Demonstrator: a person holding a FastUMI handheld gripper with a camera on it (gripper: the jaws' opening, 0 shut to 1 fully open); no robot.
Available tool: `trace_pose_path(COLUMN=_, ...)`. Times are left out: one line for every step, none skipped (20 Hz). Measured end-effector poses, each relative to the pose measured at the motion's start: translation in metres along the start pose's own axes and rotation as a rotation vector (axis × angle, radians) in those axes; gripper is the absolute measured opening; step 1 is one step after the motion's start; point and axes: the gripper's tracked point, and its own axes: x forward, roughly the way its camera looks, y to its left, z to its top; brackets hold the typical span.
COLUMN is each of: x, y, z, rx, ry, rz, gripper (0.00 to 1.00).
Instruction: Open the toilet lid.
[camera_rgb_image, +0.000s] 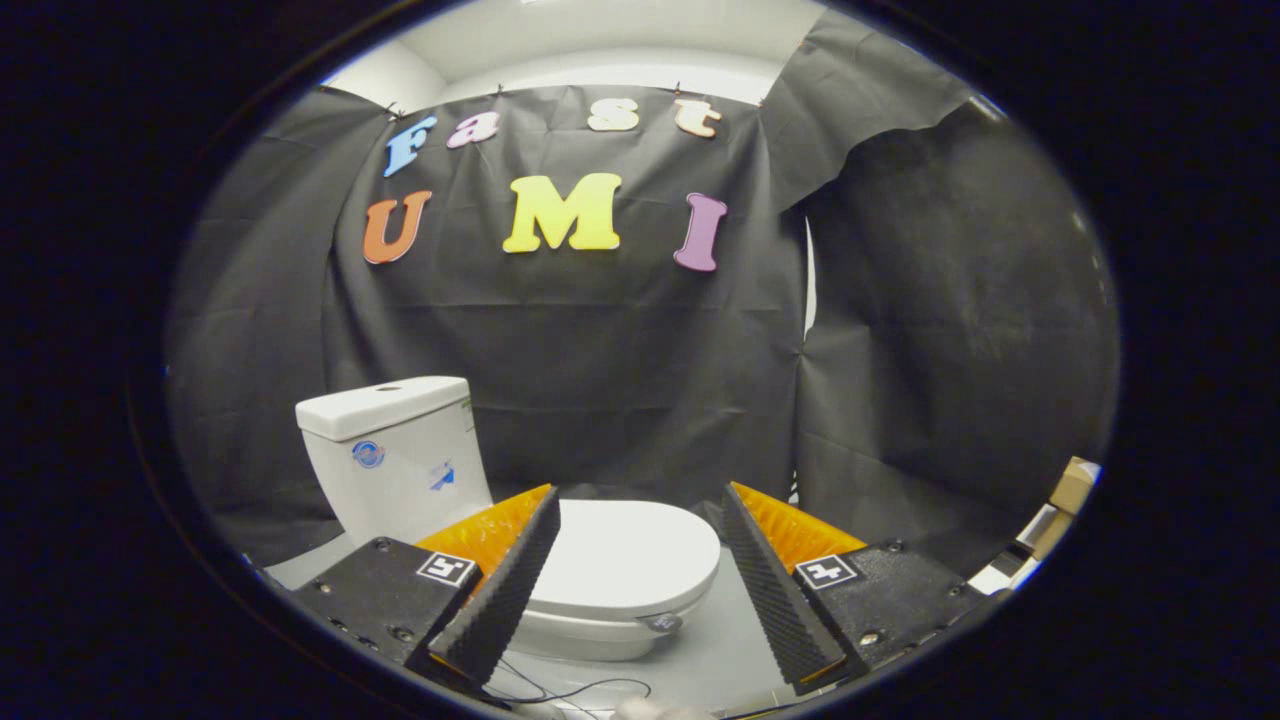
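A white toilet stands on the pale floor ahead of me, seen from its side, with its tank (392, 455) behind my left finger. Its lid (622, 555) lies flat and closed over the bowl (590, 632). My gripper (640, 505) is open, its two fingers spread wide, and the lid's front half shows in the gap between them. The left finger (505, 585) overlaps the lid's rear part in the view. The right finger (770, 590) is just past the lid's front edge. Neither finger touches the toilet.
Black cloth walls close the booth behind and to both sides of the toilet. A thin dark cable (575, 690) lies on the floor in front of the bowl. Cardboard boxes (1070, 490) sit beyond the right cloth's edge.
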Motion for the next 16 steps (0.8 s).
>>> trace_pose_path(x=0.001, y=0.0, z=0.0, rx=0.004, ry=0.002, rz=0.002, gripper=1.0)
trace_pose_path(x=0.003, y=0.002, z=0.0, rx=0.008, ry=0.004, rz=0.006, gripper=1.0)
trace_pose_path(x=0.005, y=0.003, z=0.001, rx=0.01, ry=0.004, rz=0.008, gripper=1.0)
trace_pose_path(x=0.005, y=0.003, z=0.002, rx=0.01, ry=0.003, rz=0.01, gripper=1.0)
trace_pose_path(x=0.009, y=0.003, z=0.005, rx=0.011, ry=0.0, rz=0.011, gripper=1.0)
trace_pose_path(x=0.013, y=0.004, z=0.007, rx=0.01, ry=-0.005, rz=0.017, gripper=1.0)
trace_pose_path(x=0.017, y=0.004, z=0.011, rx=0.007, ry=-0.012, rz=0.022, gripper=1.0)
trace_pose_path(x=0.024, y=0.002, z=0.013, rx=0.007, ry=-0.015, rz=0.022, gripper=1.0)
trace_pose_path(x=0.031, y=0.0, z=0.016, rx=0.015, ry=-0.015, rz=0.025, gripper=1.0)
trace_pose_path(x=0.039, y=-0.002, z=0.017, rx=0.028, ry=-0.011, rz=0.029, gripper=1.0)
trace_pose_path(x=0.047, y=-0.007, z=0.018, rx=0.041, ry=-0.009, rz=0.029, gripper=1.0)
trace_pose_path(x=0.055, y=-0.012, z=0.018, rx=0.051, ry=-0.006, rz=0.027, gripper=1.0)
trace_pose_path(x=0.064, y=-0.016, z=0.016, rx=0.062, ry=0.0, rz=0.028, gripper=1.0)
trace_pose_path(x=0.072, y=-0.02, z=0.011, rx=0.074, ry=0.011, rz=0.032, gripper=1.0)
trace_pose_path(x=0.083, y=-0.023, z=0.004, rx=0.096, ry=0.028, rz=0.044, gripper=1.0)
trace_pose_path(x=0.092, y=-0.027, z=-0.004, rx=0.123, ry=0.052, rz=0.057, gripper=1.0)
